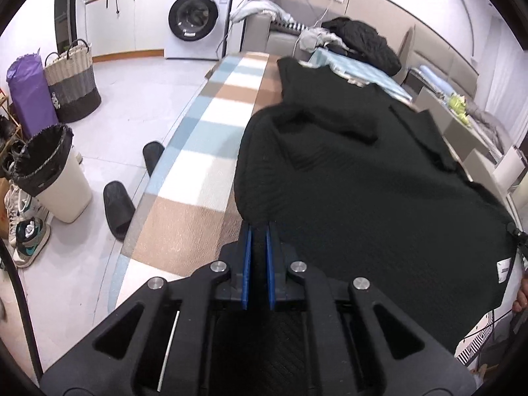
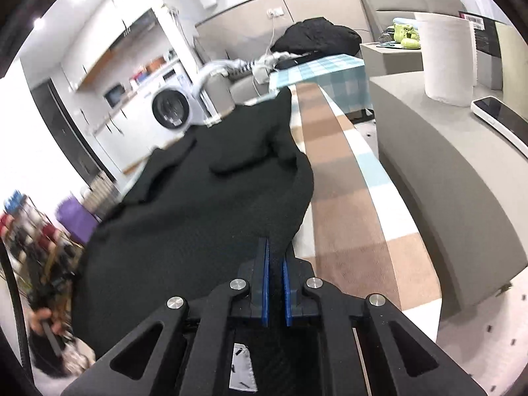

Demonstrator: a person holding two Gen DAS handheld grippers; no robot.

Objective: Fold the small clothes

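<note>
Left gripper [image 1: 259,227]: you've clamped the black garment [image 1: 363,171] hem, 12 o'clock.
Right gripper [image 2: 276,242]: clenched on the same hem.
Checked cloth [image 1: 204,151]: under garment.

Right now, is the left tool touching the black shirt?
Touching. The left wrist view shows the left tool pinching the black shirt's near edge between its blue pads.

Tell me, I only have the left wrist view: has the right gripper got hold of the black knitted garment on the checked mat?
Observer: Yes. The right gripper has its jaws shut on the near edge of the black knitted garment.
Operator: Is anything close on that side?
Observer: A flat dark-screened device with a white rim lies on the grey surface right of the checked mat.
Operator: Is it touching the garment?
Observer: No, a strip of bare mat separates the garment from that surface.
</note>
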